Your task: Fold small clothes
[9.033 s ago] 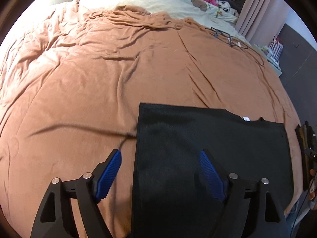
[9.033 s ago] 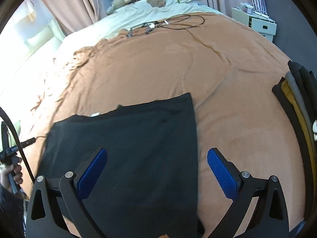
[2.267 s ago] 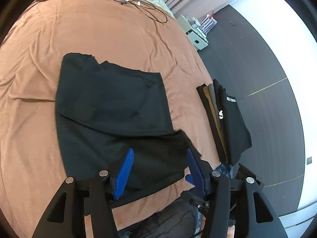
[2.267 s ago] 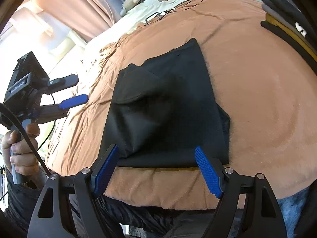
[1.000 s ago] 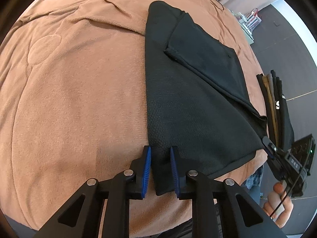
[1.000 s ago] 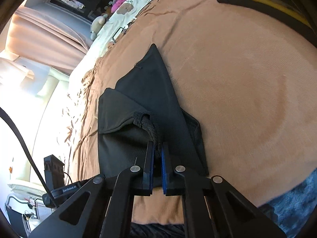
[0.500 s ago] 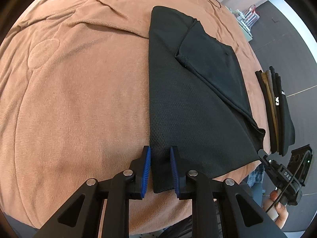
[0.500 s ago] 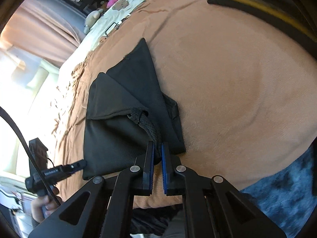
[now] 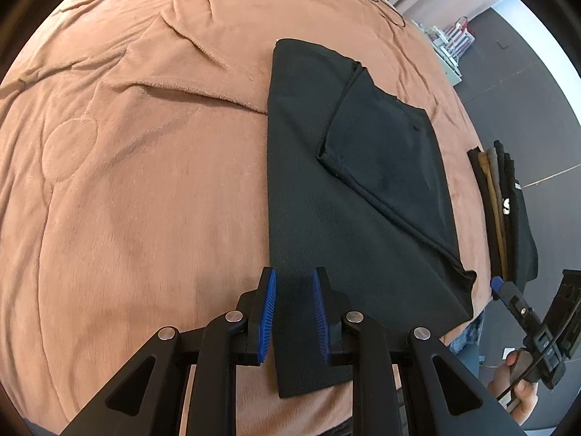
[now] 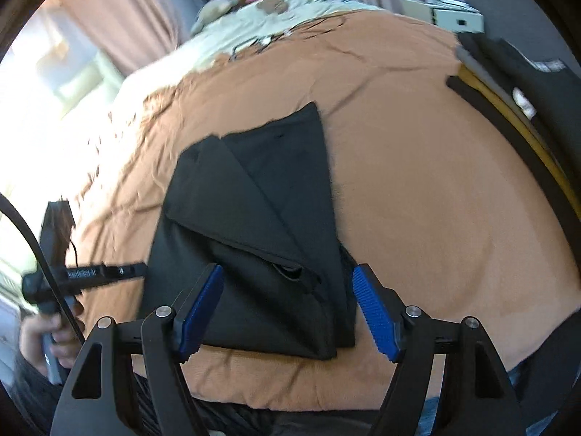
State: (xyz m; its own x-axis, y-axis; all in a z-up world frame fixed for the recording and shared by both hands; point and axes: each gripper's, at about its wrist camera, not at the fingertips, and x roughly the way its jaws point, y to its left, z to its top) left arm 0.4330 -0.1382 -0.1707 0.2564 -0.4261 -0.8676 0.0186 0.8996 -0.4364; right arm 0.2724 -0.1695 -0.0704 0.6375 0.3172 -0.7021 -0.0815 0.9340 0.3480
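I am midway through folding the black garment, which lies flat on the brown blanket of the bed, one side already turned over the middle in a diagonal flap. My right tool has just let its jaws spread; the flap's corner lies on the cloth below and between them, not gripped. My left tool has its jaws narrowly parted astride the garment's near left edge; I cannot tell for certain whether the pads actually nip the cloth, though it looks like a loose pinch. A stack of folded clothes sits off to that tool's right. Next, I judge, the left edge wants lifting and carrying rightward over the flap, evenly, without dragging the layers askew.
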